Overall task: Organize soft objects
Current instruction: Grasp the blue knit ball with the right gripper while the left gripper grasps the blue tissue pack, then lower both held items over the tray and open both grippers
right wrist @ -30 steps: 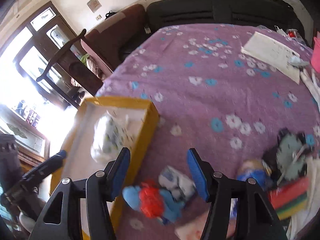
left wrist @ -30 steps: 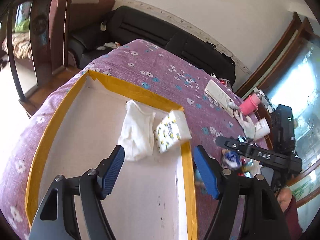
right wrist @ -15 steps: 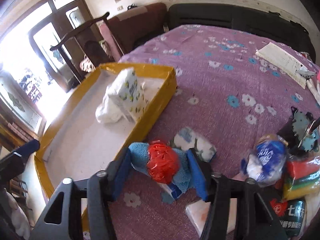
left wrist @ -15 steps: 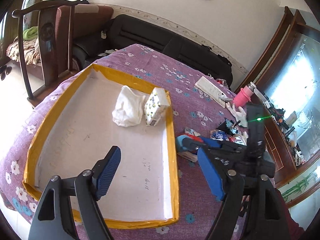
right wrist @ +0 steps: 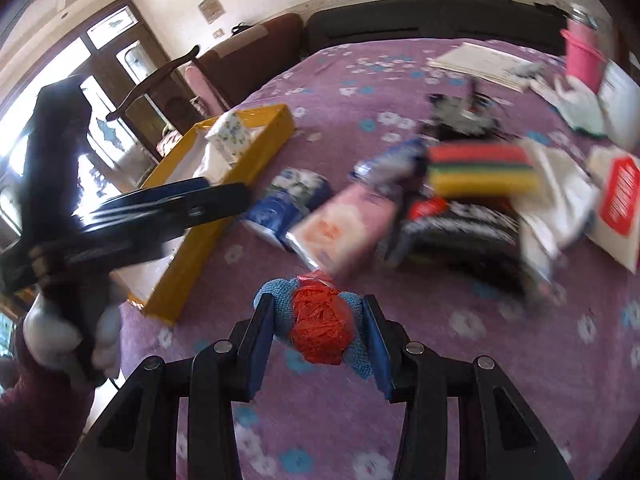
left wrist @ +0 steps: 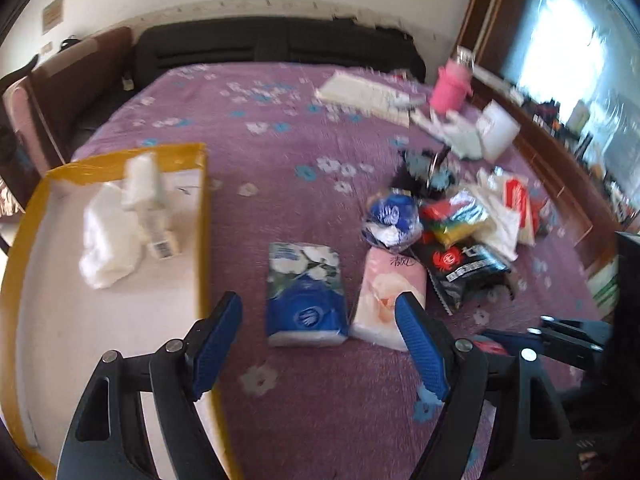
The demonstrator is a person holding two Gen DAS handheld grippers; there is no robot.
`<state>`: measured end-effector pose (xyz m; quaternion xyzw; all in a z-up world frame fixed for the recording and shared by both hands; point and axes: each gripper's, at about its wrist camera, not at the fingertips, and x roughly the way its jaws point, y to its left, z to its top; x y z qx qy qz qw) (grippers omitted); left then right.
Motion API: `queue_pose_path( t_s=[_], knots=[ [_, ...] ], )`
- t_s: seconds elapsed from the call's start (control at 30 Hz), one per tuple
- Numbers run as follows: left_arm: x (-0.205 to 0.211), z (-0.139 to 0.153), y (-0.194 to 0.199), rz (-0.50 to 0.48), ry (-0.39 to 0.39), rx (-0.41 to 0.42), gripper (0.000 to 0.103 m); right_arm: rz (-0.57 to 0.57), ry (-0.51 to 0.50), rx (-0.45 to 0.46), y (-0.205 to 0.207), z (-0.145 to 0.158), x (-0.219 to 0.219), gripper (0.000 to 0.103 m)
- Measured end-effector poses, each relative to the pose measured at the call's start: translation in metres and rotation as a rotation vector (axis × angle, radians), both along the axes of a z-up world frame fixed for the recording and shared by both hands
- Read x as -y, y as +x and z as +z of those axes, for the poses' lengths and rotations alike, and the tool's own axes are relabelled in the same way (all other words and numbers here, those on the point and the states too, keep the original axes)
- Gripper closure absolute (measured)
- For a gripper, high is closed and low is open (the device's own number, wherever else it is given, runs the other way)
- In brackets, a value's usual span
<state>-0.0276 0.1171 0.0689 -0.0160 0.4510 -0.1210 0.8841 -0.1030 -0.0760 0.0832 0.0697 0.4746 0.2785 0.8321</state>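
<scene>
While the right gripper (right wrist: pixel 318 330) has just been closing, we see its 2 fingers pressing a knitted blue cloth bundle (right wrist: pixel 320 320) wrapped in crinkled red mesh, held between them. The left gripper (left wrist: pixel 320 340) stands open, nothing between its fingers; just ahead of them lie a glossy blue tissue pack (left wrist: pixel 306 296) and a pink tissue pack (left wrist: pixel 390 294) on the purple floral cloth (left wrist: pixel 280 140). Left of its fingers, the yellow-rimmed tray (left wrist: pixel 202 240) holds a crumpled white cloth (left wrist: pixel 106 240).
</scene>
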Motion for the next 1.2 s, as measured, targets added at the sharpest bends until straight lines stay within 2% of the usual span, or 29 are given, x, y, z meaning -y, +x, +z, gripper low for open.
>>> queue_pose_path(
  t_s=[0.03, 0.1, 0.13, 0.23, 0.37, 0.43, 0.47, 0.5, 0.53, 0.57, 0.6, 0.8, 0.9, 1.0, 1.07, 1.2],
  knots=[
    [0.009, -0.008, 0.011, 0.01, 0.037, -0.02, 0.028, -0.017, 0.002, -0.001, -0.002, -0.001, 0.01, 0.056],
    [0.016, -0.02, 0.025, 0.021, 0.079, -0.055, 0.042, -0.047, 0.01, -0.003, -0.007, -0.002, 0.026, 0.056],
    [0.018, -0.027, 0.033, 0.036, 0.101, -0.079, 0.044, -0.06, 0.02, -0.005, -0.009, -0.003, 0.034, 0.056],
    [0.017, -0.043, 0.045, 0.081, 0.178, -0.108, 0.044, -0.079, 0.041, -0.003, -0.01, -0.003, 0.046, 0.055],
    [0.025, -0.045, 0.044, 0.064, 0.246, -0.096, 0.039, -0.068, 0.056, -0.003, -0.014, -0.004, 0.047, 0.055],
    [0.021, -0.044, 0.044, 0.07, 0.213, -0.106, 0.048, -0.063, 0.056, -0.006, -0.013, -0.007, 0.043, 0.055],
    [0.017, -0.041, 0.042, 0.089, 0.215, -0.091, 0.076, -0.064, 0.05, -0.009, -0.013, -0.008, 0.041, 0.055],
    [0.015, -0.039, 0.042, 0.083, 0.186, -0.096, 0.084, -0.063, 0.046, -0.011, -0.014, -0.01, 0.039, 0.055],
    [0.01, -0.037, 0.041, 0.076, 0.12, -0.112, 0.084, -0.06, 0.044, -0.012, -0.015, -0.01, 0.038, 0.056],
    [0.005, -0.034, 0.037, 0.084, 0.088, -0.108, 0.084, -0.056, 0.042, -0.011, -0.016, -0.01, 0.035, 0.056],
    [0.003, -0.03, 0.033, 0.085, 0.08, -0.093, 0.084, -0.051, 0.039, -0.009, -0.016, -0.009, 0.032, 0.056],
    [-0.031, 0.011, -0.007, 0.068, -0.091, -0.02, 0.084, -0.031, 0.046, 0.015, -0.015, 0.006, 0.02, 0.056],
    [-0.061, 0.03, -0.015, 0.107, -0.114, 0.008, 0.084, 0.001, 0.067, 0.024, -0.007, 0.019, 0.002, 0.056],
    [-0.106, 0.038, -0.011, 0.191, -0.117, 0.011, 0.084, 0.049, 0.082, 0.041, 0.002, 0.034, -0.027, 0.056],
    [-0.138, 0.034, 0.003, 0.255, -0.11, -0.001, 0.084, 0.085, 0.082, 0.059, 0.008, 0.044, -0.051, 0.056],
    [-0.193, 0.017, 0.036, 0.356, -0.152, -0.063, 0.084, 0.157, 0.066, 0.083, 0.022, 0.057, -0.108, 0.056]
  ],
)
